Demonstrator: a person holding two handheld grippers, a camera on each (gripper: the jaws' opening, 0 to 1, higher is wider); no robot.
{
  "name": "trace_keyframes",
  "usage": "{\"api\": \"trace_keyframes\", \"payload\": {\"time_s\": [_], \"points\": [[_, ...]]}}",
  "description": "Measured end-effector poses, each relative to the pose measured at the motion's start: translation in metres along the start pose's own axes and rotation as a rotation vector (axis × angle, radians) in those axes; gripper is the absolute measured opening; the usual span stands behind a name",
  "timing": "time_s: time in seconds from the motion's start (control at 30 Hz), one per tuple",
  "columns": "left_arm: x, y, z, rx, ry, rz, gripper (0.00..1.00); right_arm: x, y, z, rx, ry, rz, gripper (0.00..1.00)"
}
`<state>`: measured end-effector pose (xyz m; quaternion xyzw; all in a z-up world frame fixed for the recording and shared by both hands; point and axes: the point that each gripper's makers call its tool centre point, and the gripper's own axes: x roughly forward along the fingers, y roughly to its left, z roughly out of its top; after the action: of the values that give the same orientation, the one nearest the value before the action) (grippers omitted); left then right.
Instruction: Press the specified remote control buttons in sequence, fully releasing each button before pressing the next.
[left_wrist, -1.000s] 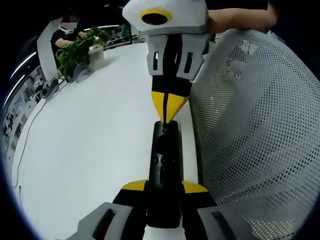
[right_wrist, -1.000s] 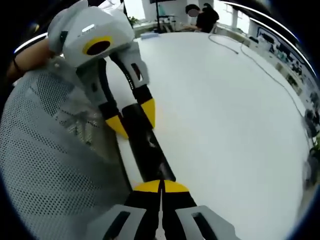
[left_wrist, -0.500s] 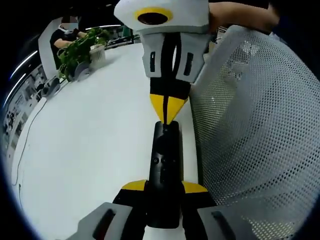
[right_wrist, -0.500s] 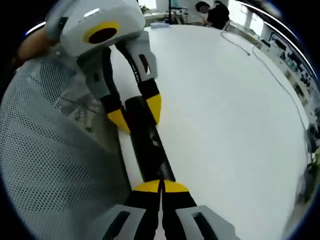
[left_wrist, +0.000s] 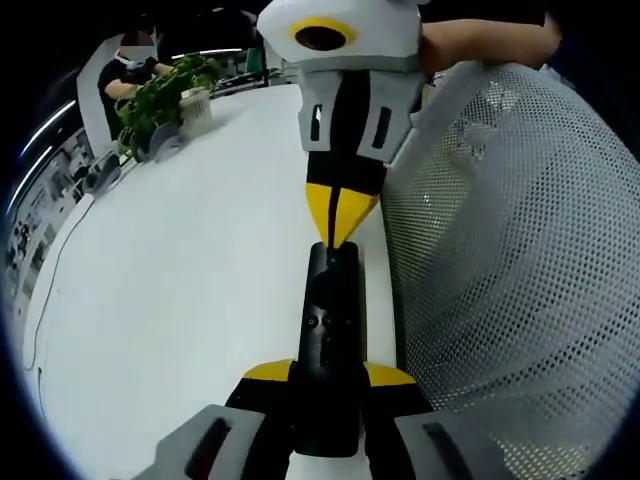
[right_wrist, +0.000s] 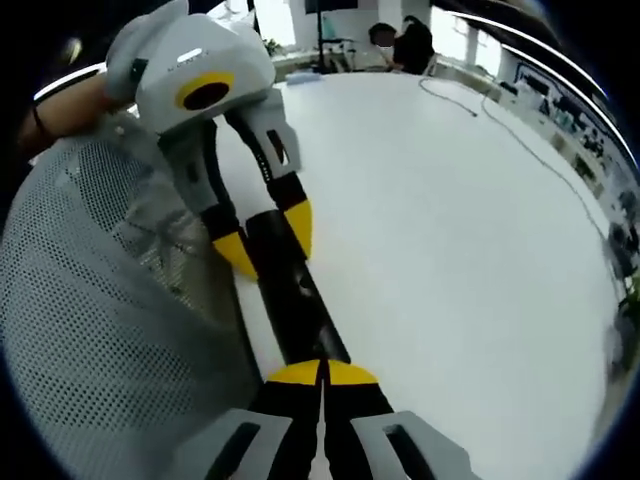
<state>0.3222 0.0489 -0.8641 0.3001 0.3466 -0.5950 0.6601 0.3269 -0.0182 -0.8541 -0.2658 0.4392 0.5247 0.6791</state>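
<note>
Since the picture from half a second before, the right tool (left_wrist: 340, 215) had shifted a tiny bit in the left gripper view, and its white body sat a little more to the right. The black remote control (left_wrist: 330, 345) had stayed in the same spot between the left tool's yellow tips.

In the left gripper view, the left tool (left_wrist: 329, 375) held the near end of the remote, with 1 yellow tip on each side of it. The jaws were open just as wide as the remote and pressed on its sides. The remote pointed straight away from that tool, along the edge of the white counter (left_wrist: 180, 290). At its far end, the right tool's 2 yellow tips were closed together into 1 point, and that point sat on or just above the top end of the remote. I could not tell if it pushed a button.

In the right gripper view, the right tool (right_wrist: 322, 372) had its jaws shut tight with nothing between them, and the tips sat at the near end of the remote (right_wrist: 295, 305). The left tool (right_wrist: 268, 235) gripped the far end.

A grey mesh chair back (left_wrist: 510, 290) stood just beside the remote. A green plant (left_wrist: 160, 95) stood far back on the counter. No words or brand on the remote could be read.
</note>
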Motion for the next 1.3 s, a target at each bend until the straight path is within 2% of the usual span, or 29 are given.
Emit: {"api": "trace_keyframes", "payload": {"time_s": [0.1,0.2,0.27,0.37,0.67,0.77,0.87,1.3], "points": [[0.0,0.0,0.0,-0.001,0.0,0.0,0.25,0.001,0.001,0.0,-0.044,0.012,-0.014,0.0],[0.0,0.0,0.0,-0.002,-0.001,0.001,0.25,0.0,0.001,0.0,-0.047,0.02,-0.017,0.0],[0.0,0.0,0.0,-0.002,-0.001,0.001,0.25,0.0,0.0,0.0,-0.037,0.021,-0.016,0.0],[0.0,0.0,0.0,-0.003,0.002,0.002,0.25,0.0,-0.001,0.0,0.026,0.015,-0.007,0.0],[0.0,0.0,0.0,-0.003,0.005,0.002,0.25,0.0,-0.001,0.002,0.03,0.007,-0.012,0.0],[0.0,0.0,0.0,-0.003,0.006,0.002,0.25,-0.002,-0.002,0.01,-0.015,-0.012,-0.032,0.0],[0.0,0.0,0.0,-0.003,0.007,0.002,0.25,-0.001,0.0,0.013,-0.019,-0.026,-0.023,0.0],[0.0,0.0,0.0,-0.002,0.009,0.001,0.25,0.006,0.007,0.011,-0.099,0.011,-0.005,0.0]]}}
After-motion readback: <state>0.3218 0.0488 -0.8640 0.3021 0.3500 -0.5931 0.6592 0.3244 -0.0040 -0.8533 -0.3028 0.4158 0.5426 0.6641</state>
